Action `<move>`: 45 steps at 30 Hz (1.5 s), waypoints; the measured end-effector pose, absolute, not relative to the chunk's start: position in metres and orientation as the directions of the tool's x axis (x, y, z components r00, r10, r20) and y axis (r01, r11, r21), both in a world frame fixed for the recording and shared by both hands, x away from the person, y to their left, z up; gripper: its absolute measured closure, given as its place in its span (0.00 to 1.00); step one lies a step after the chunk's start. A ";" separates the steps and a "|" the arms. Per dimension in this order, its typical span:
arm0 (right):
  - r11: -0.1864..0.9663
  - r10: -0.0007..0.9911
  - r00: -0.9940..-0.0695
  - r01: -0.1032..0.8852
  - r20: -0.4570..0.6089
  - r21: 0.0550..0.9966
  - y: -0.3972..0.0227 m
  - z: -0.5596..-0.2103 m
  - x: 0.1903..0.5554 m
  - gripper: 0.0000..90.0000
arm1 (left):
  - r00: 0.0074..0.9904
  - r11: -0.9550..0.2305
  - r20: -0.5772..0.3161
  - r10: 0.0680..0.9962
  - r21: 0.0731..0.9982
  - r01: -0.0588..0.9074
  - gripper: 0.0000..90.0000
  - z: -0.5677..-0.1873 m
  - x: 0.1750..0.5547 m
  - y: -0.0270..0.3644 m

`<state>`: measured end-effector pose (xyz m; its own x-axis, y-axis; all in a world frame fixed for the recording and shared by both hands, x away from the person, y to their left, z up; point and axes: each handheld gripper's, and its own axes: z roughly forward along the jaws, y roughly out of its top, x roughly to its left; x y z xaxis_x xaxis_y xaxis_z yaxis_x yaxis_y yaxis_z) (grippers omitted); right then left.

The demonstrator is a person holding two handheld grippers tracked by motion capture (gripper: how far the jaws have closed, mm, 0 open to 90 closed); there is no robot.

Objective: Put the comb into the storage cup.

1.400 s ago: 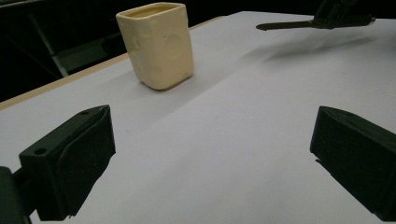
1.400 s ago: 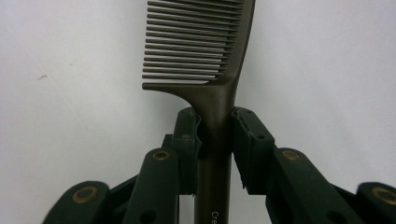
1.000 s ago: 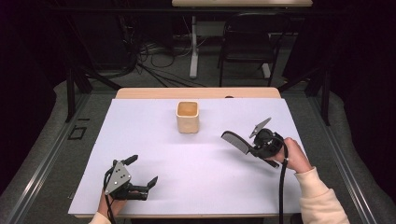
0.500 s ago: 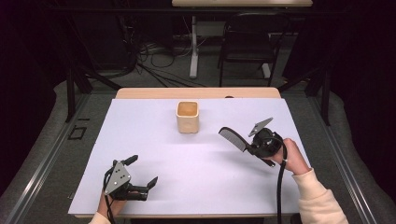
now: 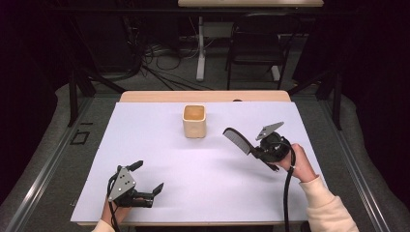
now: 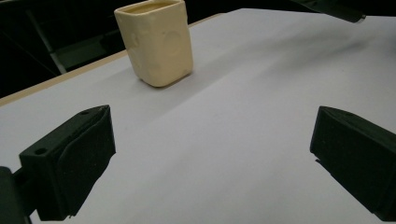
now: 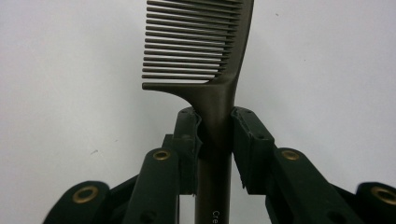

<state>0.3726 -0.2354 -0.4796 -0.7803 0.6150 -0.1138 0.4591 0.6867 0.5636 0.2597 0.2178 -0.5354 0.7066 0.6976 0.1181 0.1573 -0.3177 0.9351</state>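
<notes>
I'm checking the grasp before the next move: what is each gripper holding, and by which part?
The right gripper clamps a dark comb by its handle, just below the teeth. The left gripper is open and holds nothing.

- My right gripper (image 7: 215, 135): black jaws, brass-coloured rivets.
- My comb (image 7: 205, 51): plain dark brown-black.
- My left gripper (image 5: 145, 186): black, grey plate.
- Cup (image 5: 194, 121): pale cream.
- Table cover (image 5: 193, 174): plain white.

Table (image 5: 159, 159) lit bright and even from above, room around it dark, near black. Soft faint shadows beside cup (image 5: 194, 121) and under comb (image 5: 238, 140). No glare. High view sharp but a bit grainy. Left gripper view: near jaws slightly soft. Right gripper view: comb teeth crisp, bottom edge blurred.
</notes>
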 end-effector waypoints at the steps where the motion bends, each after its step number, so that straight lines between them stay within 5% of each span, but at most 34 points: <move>1: 0.680 0.622 -0.775 0.462 -0.114 0.570 -0.235 -0.479 0.372 0.80 | 0.705 -0.316 0.118 0.699 0.936 0.157 0.00 -0.535 0.260 0.218; 45: 0.547 0.672 -0.731 0.382 -0.118 0.745 -0.218 -0.484 0.375 0.80 | 0.689 -0.311 0.124 0.715 0.938 0.154 0.00 -0.535 0.261 0.218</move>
